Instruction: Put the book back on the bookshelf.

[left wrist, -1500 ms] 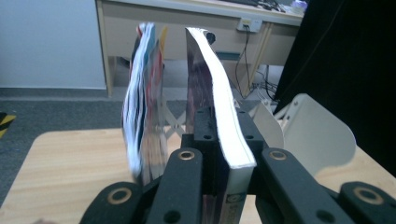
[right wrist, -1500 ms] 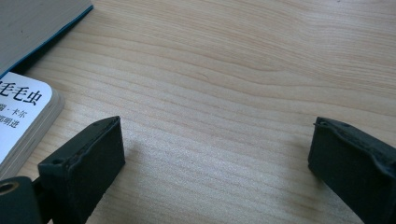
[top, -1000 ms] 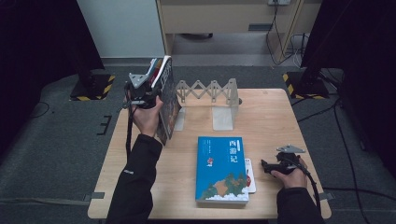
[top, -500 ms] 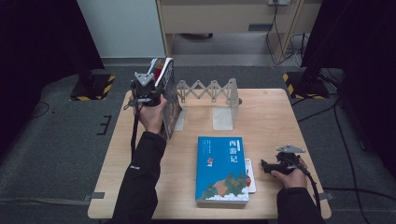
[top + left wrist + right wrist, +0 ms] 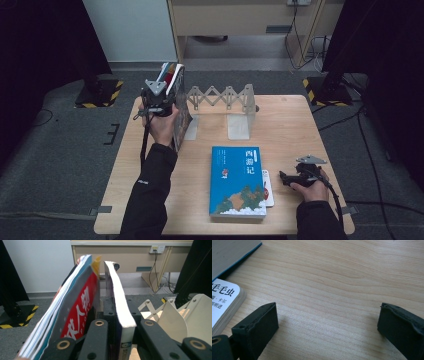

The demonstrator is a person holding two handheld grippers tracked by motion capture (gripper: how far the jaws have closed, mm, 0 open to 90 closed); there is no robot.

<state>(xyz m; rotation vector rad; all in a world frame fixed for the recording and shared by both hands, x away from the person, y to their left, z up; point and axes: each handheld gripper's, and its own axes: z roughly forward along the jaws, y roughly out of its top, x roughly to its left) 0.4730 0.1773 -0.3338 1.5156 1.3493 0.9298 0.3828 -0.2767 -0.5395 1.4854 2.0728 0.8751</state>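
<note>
Left jaws: we saw the left gripper (image 5: 159,96) pinching a purple-spined book (image 5: 121,322) across its thickness, one black jaw on each side of it in the left gripper view.
Right jaws: we found the right gripper (image 5: 300,176) with its jaws spread wide over bare wood, nothing between them in the right gripper view.
Held book: we saw it standing upright on its edge near the counter's far left corner, its white page block facing up and curving slightly.
Neighbouring books: we noted a red-covered book (image 5: 80,307) leaning just beside the held one on its left in the left gripper view, with more thin volumes stacked against it.
Bookend rack: we saw a pale metal expanding bookend (image 5: 227,102) along the counter's far edge, just to the right of the upright books.
Blue book: we saw a large blue book (image 5: 237,180) lying flat near the counter's near edge, about mid-width.
Small book: we noticed a small white book (image 5: 223,303) with rounded corners lying partly under the blue book's right side, near the right gripper but apart from it.
Counter: we saw a light wooden counter (image 5: 295,130) carrying all of this.
Hands: we saw the left hand (image 5: 162,125) raised at the far left, the right hand (image 5: 310,187) resting at the near right corner.
</note>
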